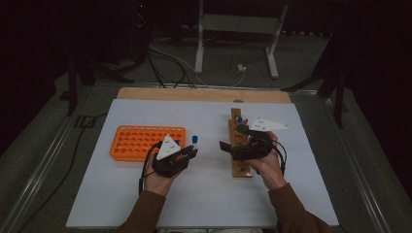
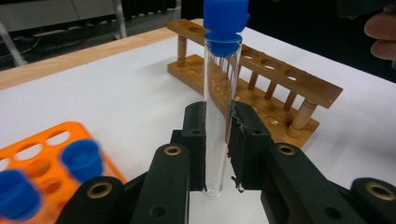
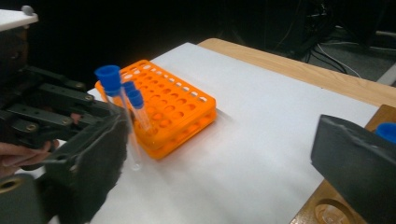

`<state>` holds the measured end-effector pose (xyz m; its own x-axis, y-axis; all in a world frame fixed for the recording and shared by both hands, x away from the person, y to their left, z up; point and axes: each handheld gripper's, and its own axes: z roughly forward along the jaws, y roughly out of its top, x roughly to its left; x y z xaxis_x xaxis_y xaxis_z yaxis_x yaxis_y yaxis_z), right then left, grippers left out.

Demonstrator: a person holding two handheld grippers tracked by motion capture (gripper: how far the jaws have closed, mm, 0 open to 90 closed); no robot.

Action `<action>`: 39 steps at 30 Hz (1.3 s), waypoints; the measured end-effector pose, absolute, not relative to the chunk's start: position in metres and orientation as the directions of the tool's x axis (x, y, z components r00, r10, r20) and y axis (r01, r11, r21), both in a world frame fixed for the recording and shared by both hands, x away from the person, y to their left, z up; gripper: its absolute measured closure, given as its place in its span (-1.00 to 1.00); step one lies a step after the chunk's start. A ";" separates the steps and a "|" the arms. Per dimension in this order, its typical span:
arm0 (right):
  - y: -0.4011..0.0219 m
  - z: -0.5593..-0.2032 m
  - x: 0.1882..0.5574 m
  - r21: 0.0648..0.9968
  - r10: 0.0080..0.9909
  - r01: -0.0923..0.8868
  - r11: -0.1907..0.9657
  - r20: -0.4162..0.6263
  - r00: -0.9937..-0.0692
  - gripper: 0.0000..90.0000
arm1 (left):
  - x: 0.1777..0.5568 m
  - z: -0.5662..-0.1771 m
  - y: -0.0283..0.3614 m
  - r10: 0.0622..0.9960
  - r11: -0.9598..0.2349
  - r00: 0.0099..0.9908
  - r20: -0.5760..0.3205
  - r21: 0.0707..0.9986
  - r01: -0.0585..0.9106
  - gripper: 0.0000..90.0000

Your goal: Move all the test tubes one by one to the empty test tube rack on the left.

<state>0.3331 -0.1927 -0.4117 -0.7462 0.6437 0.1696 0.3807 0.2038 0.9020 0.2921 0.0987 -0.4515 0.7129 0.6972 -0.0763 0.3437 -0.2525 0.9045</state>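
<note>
My left gripper is shut on a clear test tube with a blue cap, held upright just above the white mat. In the high view that tube rises from the left gripper between the orange rack and the wooden rack. My right gripper hangs over the wooden rack with its jaws wide apart and nothing between them. In the right gripper view its pads frame the held tube and the orange rack farther off.
Two blue-capped tubes stand in the orange rack. Another blue cap sits in the wooden rack. The white mat covers a wooden table; cables and a metal frame lie on the floor beyond.
</note>
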 end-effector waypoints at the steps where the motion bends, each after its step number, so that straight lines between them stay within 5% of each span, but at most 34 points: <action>1: -0.193 -0.412 0.333 0.903 0.647 0.381 0.200 0.170 -0.743 -0.95 | 0.292 -0.451 0.101 0.697 -0.250 0.713 -0.077 0.906 0.343 0.74; 39: -0.205 -0.412 0.336 0.913 0.689 0.371 0.166 0.162 -0.706 -1.00 | 0.292 -0.444 0.171 0.787 -0.148 0.612 -0.077 0.940 0.308 0.73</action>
